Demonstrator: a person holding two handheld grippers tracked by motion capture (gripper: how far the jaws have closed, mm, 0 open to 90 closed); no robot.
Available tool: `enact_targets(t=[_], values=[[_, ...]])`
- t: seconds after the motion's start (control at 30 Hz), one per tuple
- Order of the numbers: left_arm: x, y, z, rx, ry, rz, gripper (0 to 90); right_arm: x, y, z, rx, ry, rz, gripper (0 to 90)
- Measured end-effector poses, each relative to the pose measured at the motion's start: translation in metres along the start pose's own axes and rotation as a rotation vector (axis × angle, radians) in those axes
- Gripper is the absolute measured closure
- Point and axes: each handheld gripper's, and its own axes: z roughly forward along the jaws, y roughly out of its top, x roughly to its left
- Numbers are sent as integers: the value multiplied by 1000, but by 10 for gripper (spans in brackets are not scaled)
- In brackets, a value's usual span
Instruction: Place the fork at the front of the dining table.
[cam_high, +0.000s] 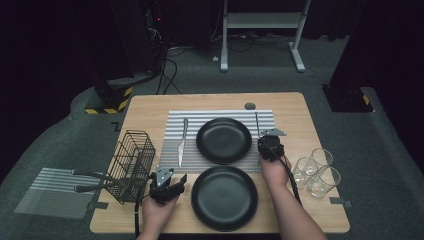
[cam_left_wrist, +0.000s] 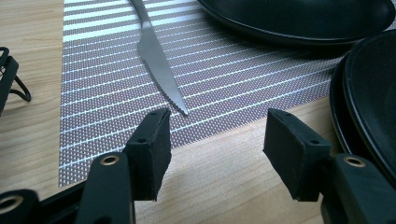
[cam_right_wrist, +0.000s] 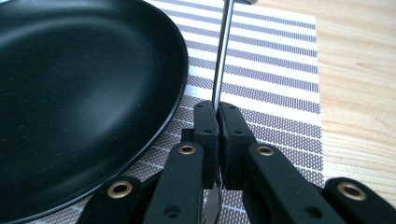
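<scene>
My right gripper (cam_high: 261, 139) (cam_right_wrist: 218, 112) is shut on the thin handle of a metal utensil (cam_high: 257, 122) (cam_right_wrist: 222, 56). The utensil lies on the striped placemat (cam_high: 170, 125) just right of the far black plate (cam_high: 223, 140) (cam_right_wrist: 79, 93), and its far end is cut off from sight. A table knife (cam_high: 183, 140) (cam_left_wrist: 156, 56) lies on the mat left of that plate, its tip toward me. My left gripper (cam_high: 172, 179) (cam_left_wrist: 217, 140) is open over bare wood just short of the mat's near edge, with nothing between its fingers. A second black plate (cam_high: 224, 197) (cam_left_wrist: 369, 93) sits right of it.
A black wire basket (cam_high: 132, 160) (cam_left_wrist: 7, 79) lies at the table's left edge, with utensil handles (cam_high: 92, 175) sticking out to the left. Three clear glasses (cam_high: 320, 157) stand at the right edge. Another striped mat (cam_high: 55, 192) lies on the floor at the left.
</scene>
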Motion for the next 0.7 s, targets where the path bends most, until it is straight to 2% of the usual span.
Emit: enact_targets(t=[0.1,0.17,0.2,0.23,0.33,0.37,0.6,0.7], values=[[0,0,0,2,-1,6,412,-1,0,6,14,-6,4,867],[1,1,0,3,-4,24,412,0,1,9,20,-16,6,866],[1,1,0,3,-5,23,412,0,3,11,24,-21,7,866],[0,0,0,2,-1,0,412,0,4,12,35,-21,8,866],[0,0,0,3,-8,2,412,-1,6,17,29,-26,18,866],[1,0,1,-9,-3,5,412,-1,6,18,35,-29,22,865],[0,0,0,2,-10,-2,412,-5,6,26,69,-51,39,864],[0,0,0,-3,-13,-2,412,-6,4,27,78,-59,29,863]])
